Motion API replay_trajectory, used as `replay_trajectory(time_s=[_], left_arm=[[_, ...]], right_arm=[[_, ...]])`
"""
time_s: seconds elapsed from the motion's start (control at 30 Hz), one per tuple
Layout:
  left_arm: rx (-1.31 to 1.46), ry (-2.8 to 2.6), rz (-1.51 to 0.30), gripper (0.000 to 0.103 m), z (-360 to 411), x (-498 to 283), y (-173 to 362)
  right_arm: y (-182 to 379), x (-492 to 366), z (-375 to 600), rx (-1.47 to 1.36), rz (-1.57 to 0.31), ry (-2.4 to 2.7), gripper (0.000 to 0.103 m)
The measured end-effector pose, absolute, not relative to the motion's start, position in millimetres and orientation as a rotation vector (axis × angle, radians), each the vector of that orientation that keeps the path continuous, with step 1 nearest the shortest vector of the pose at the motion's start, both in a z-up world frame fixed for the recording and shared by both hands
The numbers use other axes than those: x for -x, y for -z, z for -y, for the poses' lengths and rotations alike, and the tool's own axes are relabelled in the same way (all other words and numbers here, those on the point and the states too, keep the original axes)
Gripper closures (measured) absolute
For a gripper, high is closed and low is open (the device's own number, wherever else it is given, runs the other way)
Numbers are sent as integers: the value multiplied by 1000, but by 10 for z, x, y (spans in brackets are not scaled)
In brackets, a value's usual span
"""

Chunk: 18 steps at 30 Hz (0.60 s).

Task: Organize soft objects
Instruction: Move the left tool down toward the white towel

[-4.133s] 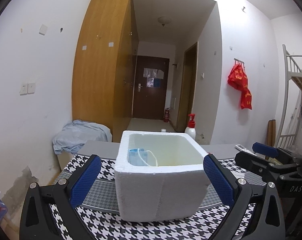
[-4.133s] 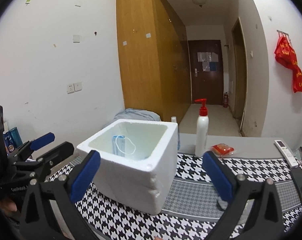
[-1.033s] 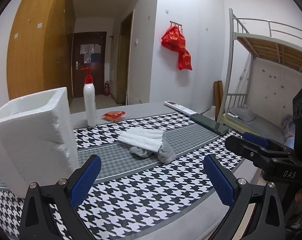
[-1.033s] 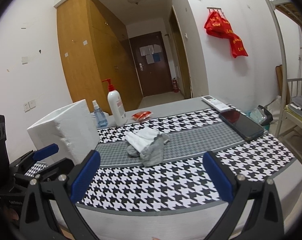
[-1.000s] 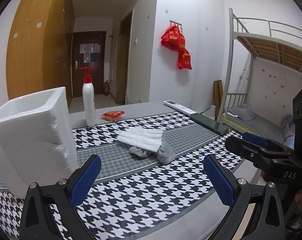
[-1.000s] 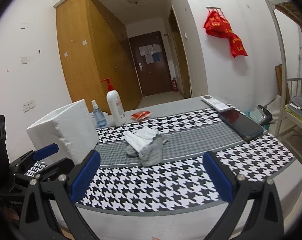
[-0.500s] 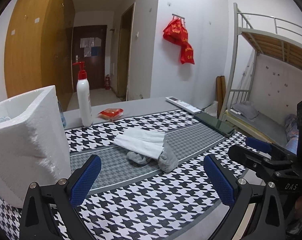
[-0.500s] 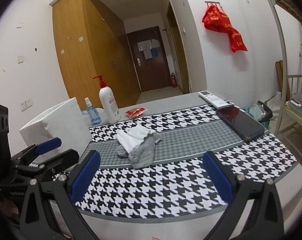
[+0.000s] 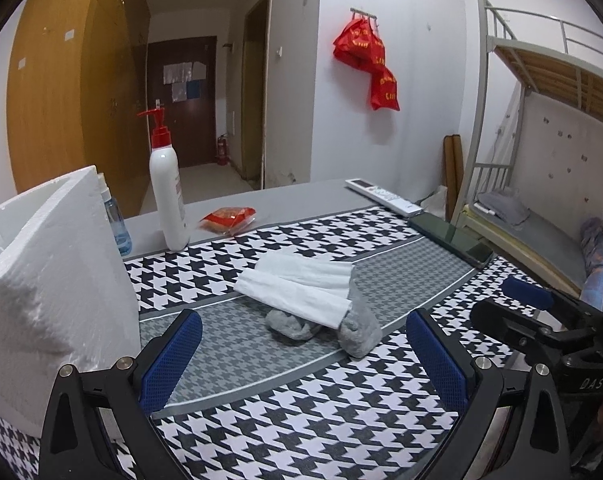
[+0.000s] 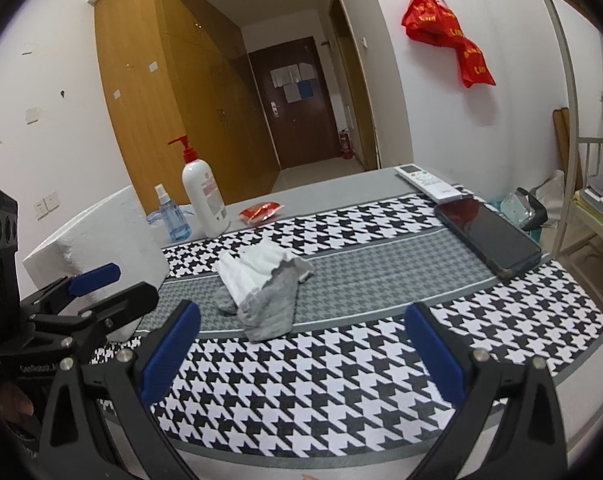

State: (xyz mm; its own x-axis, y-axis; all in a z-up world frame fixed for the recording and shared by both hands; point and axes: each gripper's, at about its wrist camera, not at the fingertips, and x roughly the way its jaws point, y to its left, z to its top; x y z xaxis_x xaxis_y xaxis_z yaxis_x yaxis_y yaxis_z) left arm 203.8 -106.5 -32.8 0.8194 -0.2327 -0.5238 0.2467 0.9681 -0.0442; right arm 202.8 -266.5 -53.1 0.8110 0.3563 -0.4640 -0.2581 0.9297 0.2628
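Left gripper [image 9: 303, 354]: jaws spread wide and empty, hovering over the black-and-white houndstooth tablecloth [image 9: 313, 412], pointed at the pile of cloth
Right gripper [image 10: 301, 354]: also wide open, nothing between the blue pads [image 10: 169, 350]; its body shows at 3 o'clock in the left view
Soft objects: a folded white ribbed cloth [image 9: 297, 284] lies on top of a crumpled grey sock [image 9: 355, 326], the two touching, in the middle of the grey band of the cloth; from the right gripper they sit at 11 o'clock
Container: the white foam box [image 9: 49, 284] stands at 9 o'clock from the pile, well apart; something pale blue shows inside at its rim, too small to name
Step in hand: I judge it is the approach to the first pick
How to do it well: take one item only, best the white cloth since it is on top; come down over its thick folded middle, close on several layers, lift straight up so the sock does not drag along
Watch for: the tall white pump bottle with red top [image 9: 167, 192] and small blue spray bottle [image 10: 172, 218] at 12 o'clock, near the box; the dark phone [image 10: 487, 236] at 2 o'clock
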Motion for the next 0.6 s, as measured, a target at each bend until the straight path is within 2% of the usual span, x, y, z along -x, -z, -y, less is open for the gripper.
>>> replay_trajectory(time_s=[0.6], left_arm=[[-63,259,-622,1,1135,-2468,306]], right_arm=[[597,-2266,2628,-217,-588,-343,0]])
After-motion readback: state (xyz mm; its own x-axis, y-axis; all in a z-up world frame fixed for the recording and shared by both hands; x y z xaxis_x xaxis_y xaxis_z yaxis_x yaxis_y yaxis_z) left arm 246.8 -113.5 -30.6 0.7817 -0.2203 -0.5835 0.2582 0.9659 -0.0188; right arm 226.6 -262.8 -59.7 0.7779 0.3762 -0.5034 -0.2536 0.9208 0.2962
